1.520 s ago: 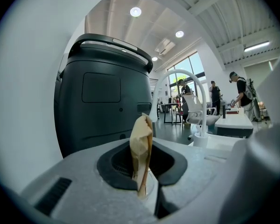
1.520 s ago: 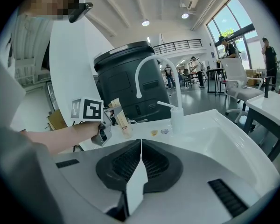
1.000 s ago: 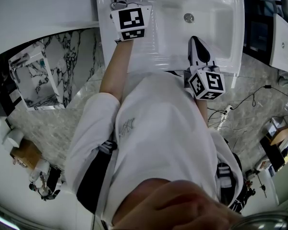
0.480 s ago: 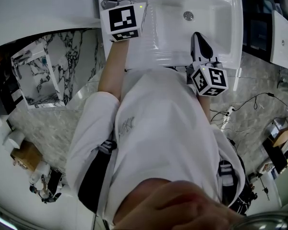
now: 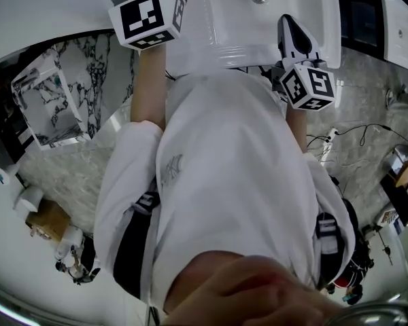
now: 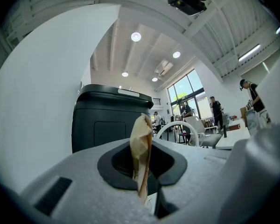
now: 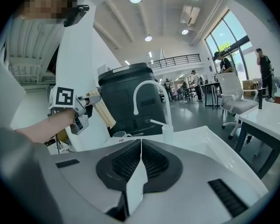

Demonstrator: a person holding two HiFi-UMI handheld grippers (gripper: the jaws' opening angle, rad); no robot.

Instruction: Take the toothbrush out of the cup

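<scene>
Sink (image 7: 210,135) first, then cup (image 7: 122,135): with my left gripper (image 7: 92,98) clamped on the toothbrush (image 6: 141,143), held high and clear above that cup, I should lift straight without tilting, my right gripper (image 7: 141,143) closed on nothing, waiting aside.

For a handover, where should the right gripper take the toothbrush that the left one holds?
Probably its free lower end: the toothbrush slants down out of the left gripper, which is shut on its upper end. Come from the tap side, across the shaft.
</scene>
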